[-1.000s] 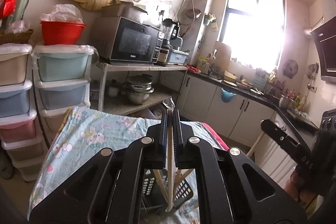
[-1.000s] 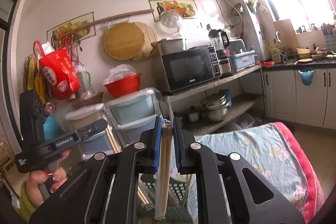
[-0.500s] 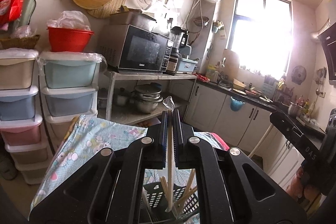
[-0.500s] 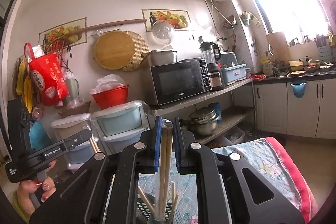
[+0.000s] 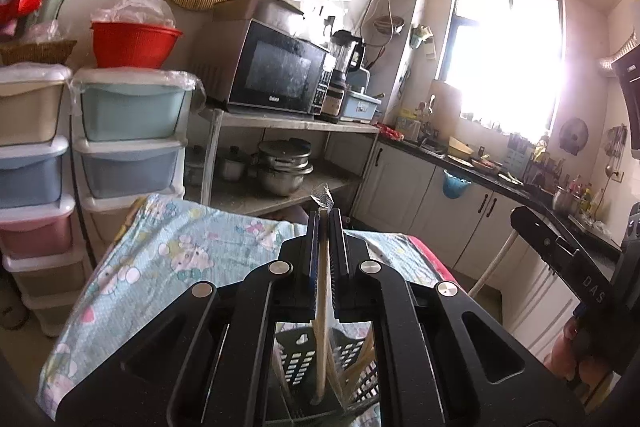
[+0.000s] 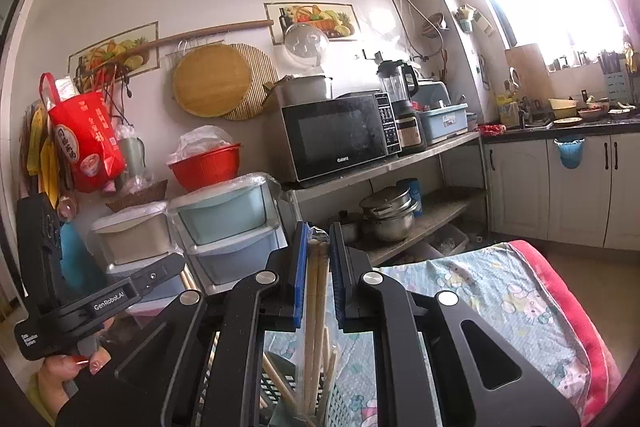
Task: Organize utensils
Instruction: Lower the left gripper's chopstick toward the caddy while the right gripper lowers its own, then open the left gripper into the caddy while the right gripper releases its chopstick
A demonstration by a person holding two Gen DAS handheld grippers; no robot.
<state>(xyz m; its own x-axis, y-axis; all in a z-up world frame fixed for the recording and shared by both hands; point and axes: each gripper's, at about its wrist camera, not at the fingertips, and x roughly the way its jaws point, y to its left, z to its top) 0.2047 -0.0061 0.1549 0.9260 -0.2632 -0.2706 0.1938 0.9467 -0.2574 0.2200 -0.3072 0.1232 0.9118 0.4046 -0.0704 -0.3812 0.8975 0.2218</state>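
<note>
My left gripper (image 5: 325, 217) is shut on a wrapped pair of wooden chopsticks (image 5: 322, 307) that hangs down into a dark slotted utensil basket (image 5: 298, 351) below the jaws. My right gripper (image 6: 318, 233) is shut on another wrapped pair of chopsticks (image 6: 316, 299), whose lower end reaches into the same basket (image 6: 276, 391), where several loose chopsticks (image 6: 280, 383) lean. The left gripper's handle and hand show at the left of the right wrist view (image 6: 72, 307); the right one's show at the right of the left wrist view (image 5: 576, 275).
The basket stands on a table with a blue cartoon-print cloth (image 5: 168, 251) (image 6: 492, 291). Behind it are stacked plastic drawers (image 5: 128, 131), a metal shelf with a microwave (image 5: 276, 71) and pots (image 5: 280, 167), and white kitchen cabinets (image 5: 420, 191).
Both grippers have tilted and come down, so the basket has come into view below the jaws. Both chopstick pairs now dip into it. Both grips are unchanged.
</note>
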